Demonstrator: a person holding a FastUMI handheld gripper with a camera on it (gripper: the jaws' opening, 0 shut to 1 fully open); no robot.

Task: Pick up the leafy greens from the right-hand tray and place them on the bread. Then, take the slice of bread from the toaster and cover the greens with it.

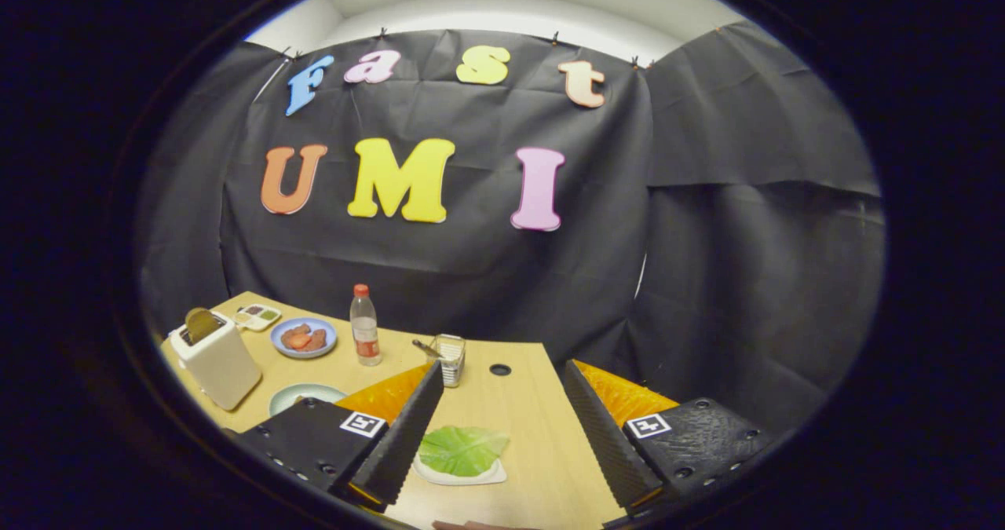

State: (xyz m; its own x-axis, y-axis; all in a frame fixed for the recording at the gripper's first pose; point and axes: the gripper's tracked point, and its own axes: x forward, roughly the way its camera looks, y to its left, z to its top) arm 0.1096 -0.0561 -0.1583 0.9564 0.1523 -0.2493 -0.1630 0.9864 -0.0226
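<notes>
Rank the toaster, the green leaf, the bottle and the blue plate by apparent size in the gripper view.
1. Toaster
2. Green leaf, lying close between the open claw fingers, so nearness enlarges it
3. Bottle and blue plate: alike

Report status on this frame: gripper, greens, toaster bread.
Gripper open. Lettuce leaf on its small tray, between the fingers, untouched. Bread slice in toaster. Nothing blocking.

The gripper (502, 451) hangs wide apart above the leafy greens (463, 449) on their tray (460, 477).

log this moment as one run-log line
claw: open, holding nothing | lettuce leaf: on white tray, between the fingers | toaster: bread slice in slot | phase: approaching greens
</notes>
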